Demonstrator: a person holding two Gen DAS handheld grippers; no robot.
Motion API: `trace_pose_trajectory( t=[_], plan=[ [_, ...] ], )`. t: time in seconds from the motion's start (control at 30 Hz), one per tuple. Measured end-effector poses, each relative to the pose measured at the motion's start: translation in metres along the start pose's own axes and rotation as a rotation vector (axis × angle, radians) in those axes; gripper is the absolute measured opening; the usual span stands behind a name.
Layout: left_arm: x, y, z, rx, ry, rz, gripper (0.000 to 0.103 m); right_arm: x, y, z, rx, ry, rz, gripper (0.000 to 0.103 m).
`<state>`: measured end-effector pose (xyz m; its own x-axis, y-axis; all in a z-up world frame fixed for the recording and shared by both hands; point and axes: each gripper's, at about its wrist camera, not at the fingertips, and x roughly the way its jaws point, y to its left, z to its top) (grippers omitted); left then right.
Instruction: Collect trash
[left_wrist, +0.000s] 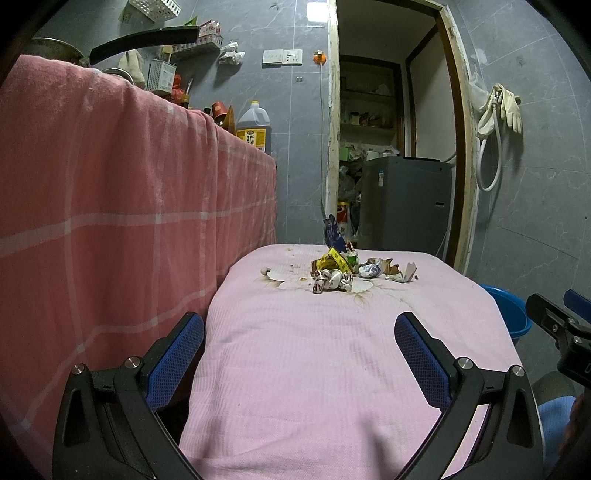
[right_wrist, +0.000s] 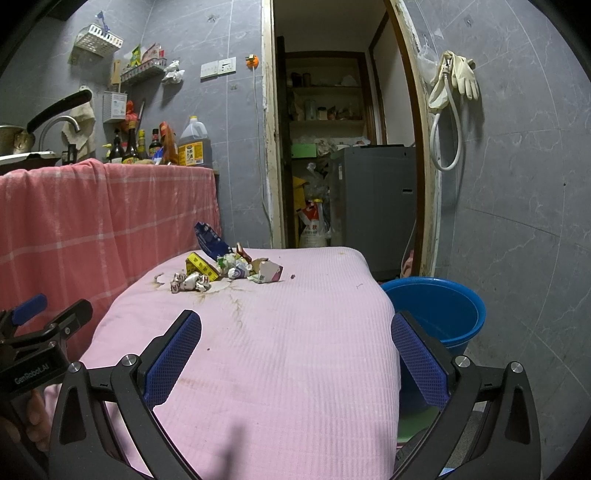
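Observation:
A small heap of crumpled trash (left_wrist: 341, 271) (right_wrist: 221, 271) lies at the far end of a table under a pink cloth (left_wrist: 314, 369) (right_wrist: 277, 350): a yellow wrapper (right_wrist: 201, 266), a red-and-white crushed wrapper (left_wrist: 330, 282), a blue packet (right_wrist: 208, 240) and torn cartons. A blue plastic bucket (right_wrist: 439, 314) (left_wrist: 511, 314) stands on the floor right of the table. My left gripper (left_wrist: 299, 338) is open above the near part of the cloth, well short of the heap. My right gripper (right_wrist: 295, 336) is open too, over the near right side, beside the bucket. Neither holds anything.
A counter draped in a red checked cloth (left_wrist: 110, 221) (right_wrist: 92, 221) rises along the left, with bottles and an oil jug (right_wrist: 194, 146) on top. Beyond the table is a doorway with a grey washing machine (right_wrist: 373, 206). Grey tiled wall (right_wrist: 517, 221) on the right.

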<state>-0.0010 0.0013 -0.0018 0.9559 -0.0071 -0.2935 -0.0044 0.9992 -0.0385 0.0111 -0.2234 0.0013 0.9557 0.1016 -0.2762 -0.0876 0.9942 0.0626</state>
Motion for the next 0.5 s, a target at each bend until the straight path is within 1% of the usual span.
trace_pose_trajectory(
  t=[0.5],
  plan=[
    [-0.0008, -0.0033, 0.0001, 0.005, 0.000, -0.002, 0.102, 0.0008, 0.0003, -0.0012, 0.000, 0.002, -0.001, 0.103]
  ],
)
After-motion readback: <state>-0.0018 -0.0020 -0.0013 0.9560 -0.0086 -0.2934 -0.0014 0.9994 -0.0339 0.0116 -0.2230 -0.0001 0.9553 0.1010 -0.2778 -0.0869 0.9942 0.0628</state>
